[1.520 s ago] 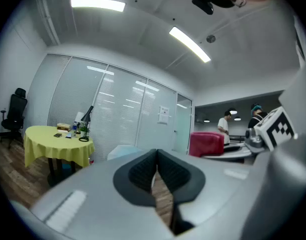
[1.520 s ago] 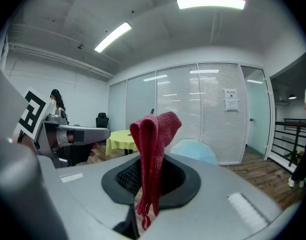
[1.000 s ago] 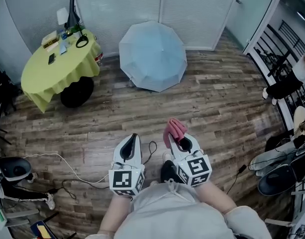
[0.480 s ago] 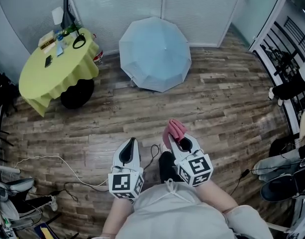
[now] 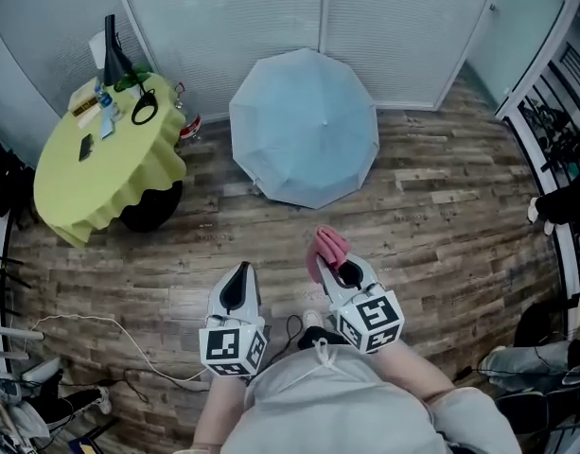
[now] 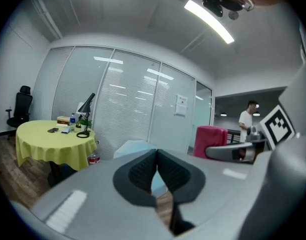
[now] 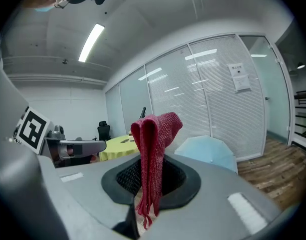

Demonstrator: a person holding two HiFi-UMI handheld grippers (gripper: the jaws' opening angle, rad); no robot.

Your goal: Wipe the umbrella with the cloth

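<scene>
A: Umbrella (image 5: 304,126), where does it sit?
B: Open, pale blue, canopy down on the wood floor (image 5: 441,225) at the far side, close to the glass wall (image 5: 271,17) with blinds. Just right of the round table (image 5: 91,178) with a yellow cover. Well apart from both grippers.

A: Cloth?
B: Red cloth (image 5: 327,250), pinched in the right gripper (image 5: 341,272). The jaws clamp it partway down. A folded bunch stands above the pads and a frayed end hangs below them.

A: Left gripper?
B: Left gripper (image 5: 237,289) has its jaws pressed together, pads meeting at the tips, nothing between them.

A: Arm pose?
B: Both forearms held close to the torso, near edge of the head view. Grippers side by side, a small gap between, both pointing away towards the far wall. Right one angles slightly left and reaches a little farther than the left. Marker cubes face up at the head camera. Neither gripper touches the floor.
</scene>
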